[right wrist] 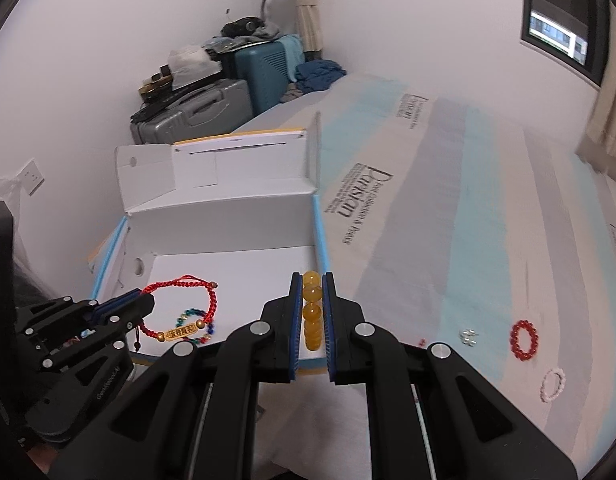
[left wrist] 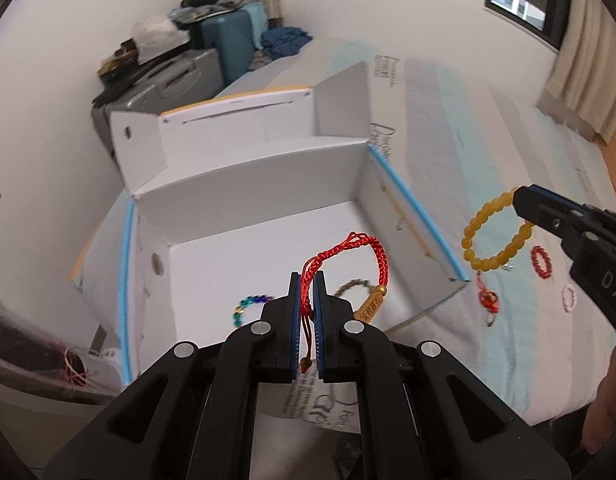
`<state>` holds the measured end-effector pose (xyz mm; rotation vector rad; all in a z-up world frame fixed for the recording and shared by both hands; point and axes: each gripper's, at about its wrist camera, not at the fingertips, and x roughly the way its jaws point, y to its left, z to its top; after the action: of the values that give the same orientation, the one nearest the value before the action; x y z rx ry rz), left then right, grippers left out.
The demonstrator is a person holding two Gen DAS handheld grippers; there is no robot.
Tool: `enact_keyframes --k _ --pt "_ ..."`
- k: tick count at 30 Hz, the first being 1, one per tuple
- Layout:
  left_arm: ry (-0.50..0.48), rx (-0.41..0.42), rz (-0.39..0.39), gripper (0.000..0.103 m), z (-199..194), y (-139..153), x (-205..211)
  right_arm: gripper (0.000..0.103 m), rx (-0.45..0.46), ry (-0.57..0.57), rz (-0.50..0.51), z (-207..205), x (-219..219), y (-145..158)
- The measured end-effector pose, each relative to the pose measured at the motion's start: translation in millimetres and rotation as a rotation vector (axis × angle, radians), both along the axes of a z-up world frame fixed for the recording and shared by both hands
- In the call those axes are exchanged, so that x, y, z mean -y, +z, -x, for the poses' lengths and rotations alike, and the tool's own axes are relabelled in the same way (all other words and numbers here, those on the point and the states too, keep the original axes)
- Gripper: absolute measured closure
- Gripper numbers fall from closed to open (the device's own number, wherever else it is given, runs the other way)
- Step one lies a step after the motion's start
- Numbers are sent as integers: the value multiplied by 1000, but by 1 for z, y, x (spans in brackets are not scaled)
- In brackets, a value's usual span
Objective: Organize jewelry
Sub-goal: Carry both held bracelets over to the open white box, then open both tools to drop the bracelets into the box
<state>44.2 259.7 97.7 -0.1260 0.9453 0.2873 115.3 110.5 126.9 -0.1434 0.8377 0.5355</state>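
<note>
My left gripper [left wrist: 307,280] is shut on a red cord bracelet [left wrist: 360,246] with a gold tag and holds it above the open white box [left wrist: 252,200]; the right wrist view shows the bracelet [right wrist: 180,308] too. A multicoloured bead bracelet [left wrist: 244,308] and a brownish bracelet [left wrist: 354,285] lie in the box. My right gripper [right wrist: 311,278] is shut on a yellow bead bracelet [right wrist: 311,312], held over the bed to the right of the box; the bracelet also shows in the left wrist view [left wrist: 494,236].
On the striped bedcover [right wrist: 468,200] lie a red bead ring [right wrist: 523,339], a white bead ring [right wrist: 553,385], a small silver piece [right wrist: 468,337] and a red knotted charm [left wrist: 488,300]. Suitcases [right wrist: 204,112] stand against the far wall.
</note>
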Motion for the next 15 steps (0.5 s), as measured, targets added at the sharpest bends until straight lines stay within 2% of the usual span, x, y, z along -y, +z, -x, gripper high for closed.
enact_keyframes --k 7,15 --pt "59 -47 25 98 4 -22 -38 94 -36 40 16 -3 -35 -14" --pt "96 -106 36 98 1 -49 -69 94 -120 76 51 -17 -69 -50"
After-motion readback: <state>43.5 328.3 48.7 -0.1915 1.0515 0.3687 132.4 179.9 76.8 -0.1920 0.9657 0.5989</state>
